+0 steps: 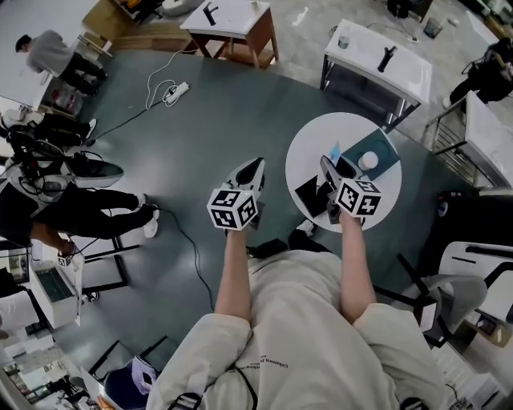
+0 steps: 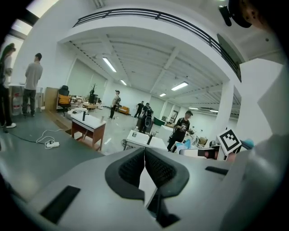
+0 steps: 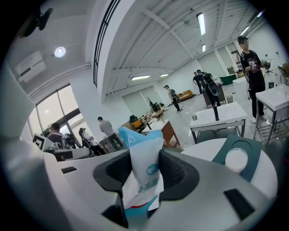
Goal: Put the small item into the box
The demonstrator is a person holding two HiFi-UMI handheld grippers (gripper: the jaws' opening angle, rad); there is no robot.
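My right gripper (image 1: pixel 337 165) hovers over the round white table (image 1: pixel 313 152), shut on a small blue-and-white packet (image 3: pixel 143 167) that sticks up between its jaws. The packet's blue tip (image 1: pixel 333 151) shows past the jaws in the head view. Just right of it lies a teal box (image 1: pixel 381 152) holding a white round piece (image 1: pixel 368 162); in the right gripper view the box (image 3: pixel 246 149) sits ahead to the right. My left gripper (image 1: pixel 255 166) hangs over the floor left of the table, jaws pressed together with nothing in them (image 2: pixel 144 155).
A flat black square (image 1: pixel 308 194) lies on the table's near-left part. A white desk (image 1: pixel 377 60) stands behind the table and a wooden-legged desk (image 1: pixel 232 24) further left. A cable and power strip (image 1: pixel 172 92) trail on the floor. People stand at the far left.
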